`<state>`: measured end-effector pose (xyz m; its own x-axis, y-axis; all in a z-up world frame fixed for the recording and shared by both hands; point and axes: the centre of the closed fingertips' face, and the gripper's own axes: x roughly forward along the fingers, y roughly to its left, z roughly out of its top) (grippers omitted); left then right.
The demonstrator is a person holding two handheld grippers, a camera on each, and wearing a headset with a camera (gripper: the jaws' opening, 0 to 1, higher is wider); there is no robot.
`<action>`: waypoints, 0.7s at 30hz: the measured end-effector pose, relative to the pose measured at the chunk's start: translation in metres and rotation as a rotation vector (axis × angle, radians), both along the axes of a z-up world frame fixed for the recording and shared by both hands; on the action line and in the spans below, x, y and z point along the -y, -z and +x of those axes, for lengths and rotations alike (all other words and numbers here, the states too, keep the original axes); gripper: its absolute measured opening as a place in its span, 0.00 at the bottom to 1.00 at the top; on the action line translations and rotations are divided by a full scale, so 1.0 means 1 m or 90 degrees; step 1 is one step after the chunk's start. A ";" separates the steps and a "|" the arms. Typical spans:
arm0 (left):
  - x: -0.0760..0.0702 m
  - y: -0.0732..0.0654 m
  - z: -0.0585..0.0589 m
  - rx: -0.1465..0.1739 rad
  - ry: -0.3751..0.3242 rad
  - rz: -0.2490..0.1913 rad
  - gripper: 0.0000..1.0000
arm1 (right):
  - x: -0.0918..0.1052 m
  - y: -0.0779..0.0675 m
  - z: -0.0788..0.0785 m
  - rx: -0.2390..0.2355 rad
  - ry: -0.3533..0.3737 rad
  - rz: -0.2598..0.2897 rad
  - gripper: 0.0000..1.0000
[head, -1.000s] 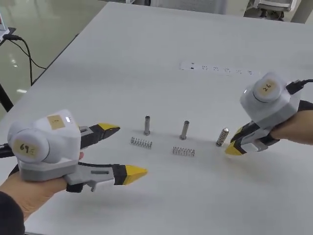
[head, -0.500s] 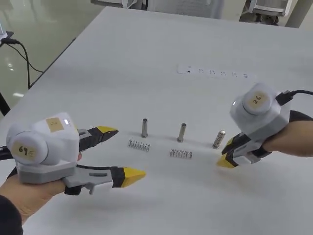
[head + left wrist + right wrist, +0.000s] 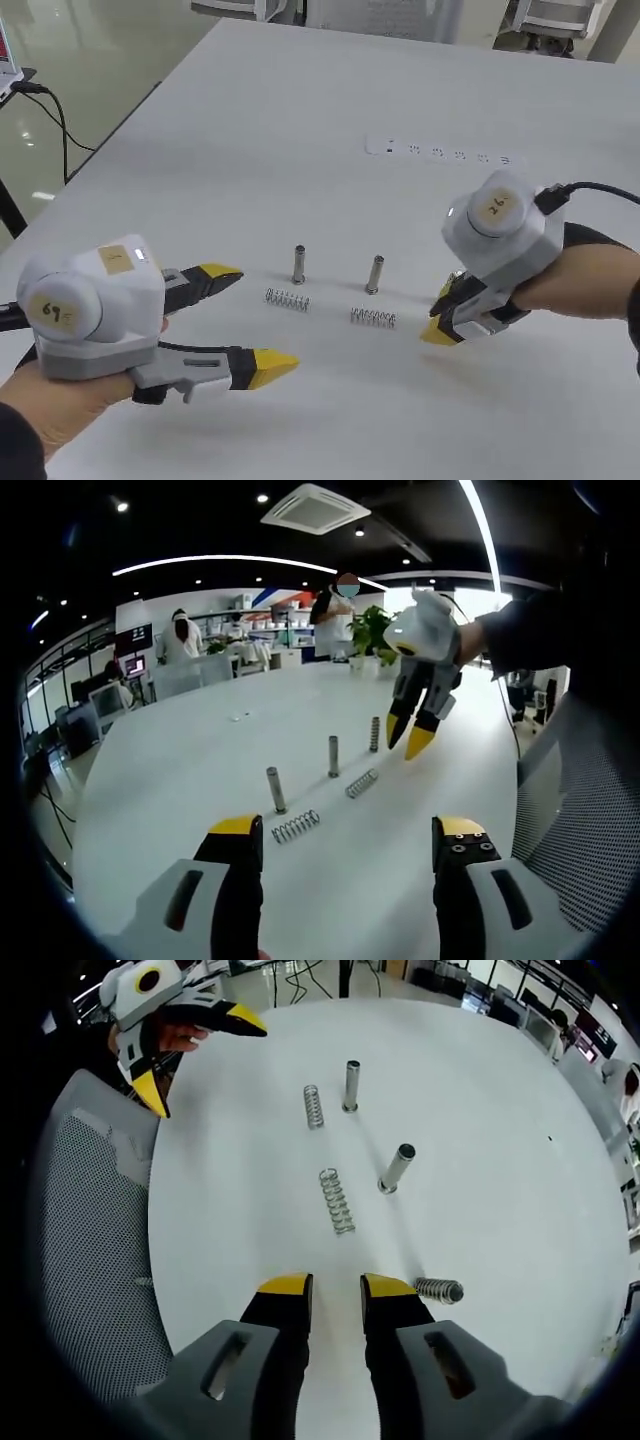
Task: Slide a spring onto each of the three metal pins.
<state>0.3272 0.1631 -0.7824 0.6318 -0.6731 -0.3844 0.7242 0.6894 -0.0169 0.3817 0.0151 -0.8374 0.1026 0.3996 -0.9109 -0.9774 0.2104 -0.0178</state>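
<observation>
One of three looks done. Over the table, left gripper gapes wide; right gripper, narrowly apart and empty, has the sprung pin at three o'clock. Left pin and middle pin stand bare, left spring and middle spring at their six o'clock.

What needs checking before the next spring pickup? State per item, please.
1. Right pin carries its spring: ok.
2. Middle pin bare and upright: ok.
3. Left pin bare and upright: ok.
4. Middle spring and left spring lie flat in front of the bare pins, not touching them: ok.
5. Right gripper empty, jaws narrowly apart: ok; whether the gap is wide enough for a spring, cannot tell.
6. Left gripper empty, jaws wide open: ok.
</observation>
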 end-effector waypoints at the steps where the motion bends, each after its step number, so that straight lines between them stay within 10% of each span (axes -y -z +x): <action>1: 0.000 0.000 0.000 -0.001 0.000 0.000 0.67 | -0.002 0.000 0.000 0.000 -0.003 0.000 0.21; 21: 0.000 0.004 -0.002 -0.009 -0.001 0.002 0.66 | -0.033 0.018 0.012 -0.003 -0.052 -0.012 0.20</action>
<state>0.3252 0.1631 -0.7862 0.6270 -0.6711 -0.3957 0.7230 0.6904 -0.0252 0.3939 0.0484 -0.8552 0.0669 0.3892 -0.9187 -0.9913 0.1304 -0.0169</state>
